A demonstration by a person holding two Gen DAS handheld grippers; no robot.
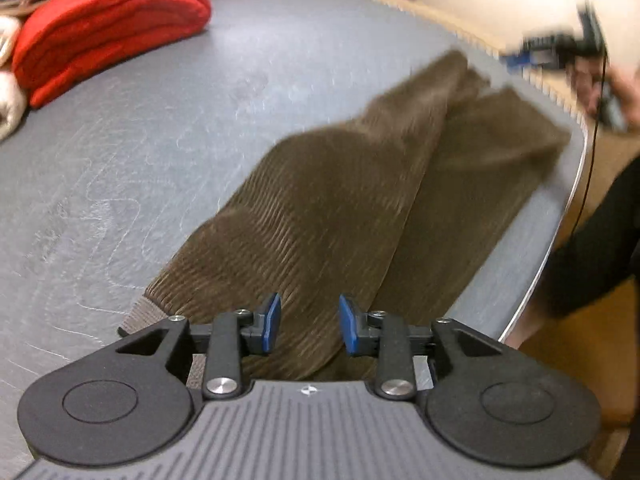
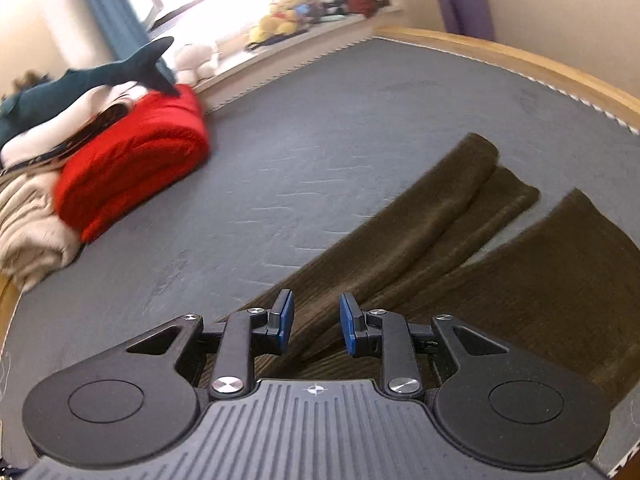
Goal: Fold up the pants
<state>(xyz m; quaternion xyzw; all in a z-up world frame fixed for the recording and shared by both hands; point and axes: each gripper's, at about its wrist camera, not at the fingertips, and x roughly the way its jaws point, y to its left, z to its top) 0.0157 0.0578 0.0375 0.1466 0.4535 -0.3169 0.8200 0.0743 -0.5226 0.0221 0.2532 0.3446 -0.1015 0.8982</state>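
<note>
Left gripper [image 1: 309,322]: your fingers spread, empty, above pants [image 1: 340,208].
Right gripper [image 2: 316,322]: spread, empty.
Pants: far hems blurred; waist hidden behind your grippers.

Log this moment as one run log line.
step: fold pants | pants: spread on bed, unfolded | left gripper: open, empty | right gripper: open, empty

pants [image 2: 460,264]: 1 | tools: 2 (left tool [image 1: 309,322], right tool [image 2: 316,324]) | red blanket [image 2: 132,168]: 1 | shark plush [image 2: 100,76]: 1
</note>
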